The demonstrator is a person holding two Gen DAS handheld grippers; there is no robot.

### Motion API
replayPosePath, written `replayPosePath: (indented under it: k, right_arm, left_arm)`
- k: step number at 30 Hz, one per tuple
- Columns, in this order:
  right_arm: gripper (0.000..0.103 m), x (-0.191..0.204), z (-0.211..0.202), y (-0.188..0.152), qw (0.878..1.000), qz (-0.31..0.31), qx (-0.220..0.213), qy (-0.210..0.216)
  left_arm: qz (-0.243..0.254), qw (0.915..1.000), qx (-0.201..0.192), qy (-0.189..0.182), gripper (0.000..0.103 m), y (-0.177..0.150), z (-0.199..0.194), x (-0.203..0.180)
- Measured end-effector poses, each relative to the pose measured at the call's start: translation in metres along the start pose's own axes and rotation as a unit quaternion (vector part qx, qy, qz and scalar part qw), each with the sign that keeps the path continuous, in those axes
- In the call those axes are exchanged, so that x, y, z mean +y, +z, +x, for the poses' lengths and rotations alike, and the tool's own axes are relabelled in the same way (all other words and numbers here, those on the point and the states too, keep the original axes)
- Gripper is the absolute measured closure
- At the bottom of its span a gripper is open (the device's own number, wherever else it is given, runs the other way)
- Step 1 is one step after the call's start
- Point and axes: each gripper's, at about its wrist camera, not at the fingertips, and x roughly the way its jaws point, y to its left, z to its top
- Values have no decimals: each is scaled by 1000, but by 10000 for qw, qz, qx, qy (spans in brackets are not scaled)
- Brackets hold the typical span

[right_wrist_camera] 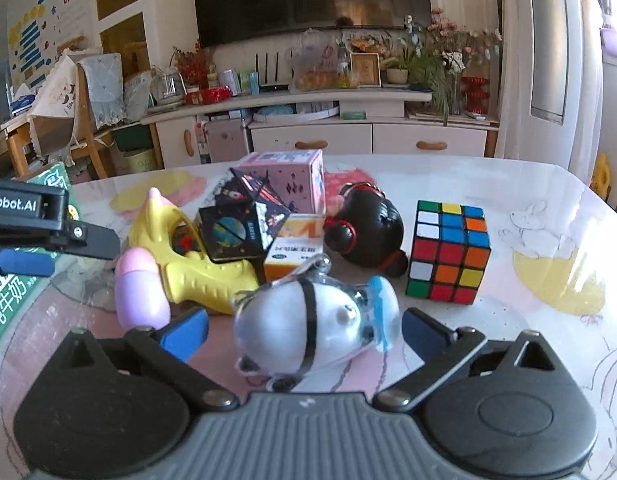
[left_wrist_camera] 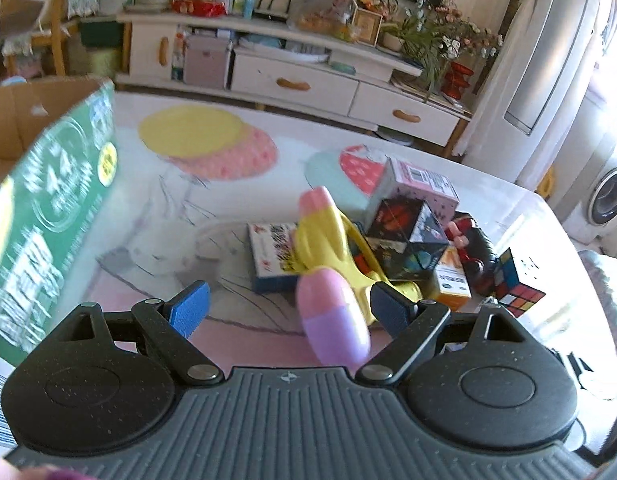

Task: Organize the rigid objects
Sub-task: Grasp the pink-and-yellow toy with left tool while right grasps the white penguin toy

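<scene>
My left gripper (left_wrist_camera: 288, 308) is open over a yellow toy water gun (left_wrist_camera: 328, 240) with a pink and purple rounded end (left_wrist_camera: 332, 320), which lies between the jaws nearer the right pad. In the right wrist view the left gripper (right_wrist_camera: 86, 256) comes in from the left above that toy (right_wrist_camera: 204, 272). My right gripper (right_wrist_camera: 304, 332) stands wide open around a white and blue figure in a clear shell (right_wrist_camera: 308, 328), its pads apart from it. Behind lie a Rubik's cube (right_wrist_camera: 448, 252), a black round toy (right_wrist_camera: 364, 232), an orange box (right_wrist_camera: 296, 248), a dark space-print cube (right_wrist_camera: 244, 220) and a pink box (right_wrist_camera: 284, 176).
A green carton (left_wrist_camera: 48, 220) stands tilted at the left, with an open cardboard box (left_wrist_camera: 20, 120) behind it. A flat card box (left_wrist_camera: 272, 256) lies under the yellow toy. The table's printed cover (left_wrist_camera: 212, 148) reaches to a white TV cabinet (left_wrist_camera: 292, 80) beyond the far edge.
</scene>
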Motion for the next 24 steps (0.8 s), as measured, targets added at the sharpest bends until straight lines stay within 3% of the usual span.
replayPosePath:
  k: [11, 24]
  right_arm:
    - [1, -9, 8, 0, 9997, -72, 199, -127]
    - [1, -8, 12, 3, 9996, -222, 186, -48]
  left_arm:
    - [-114, 9992, 249, -283, 0, -3, 26, -11]
    - [-322, 9988, 264, -255, 0, -2, 45, -14]
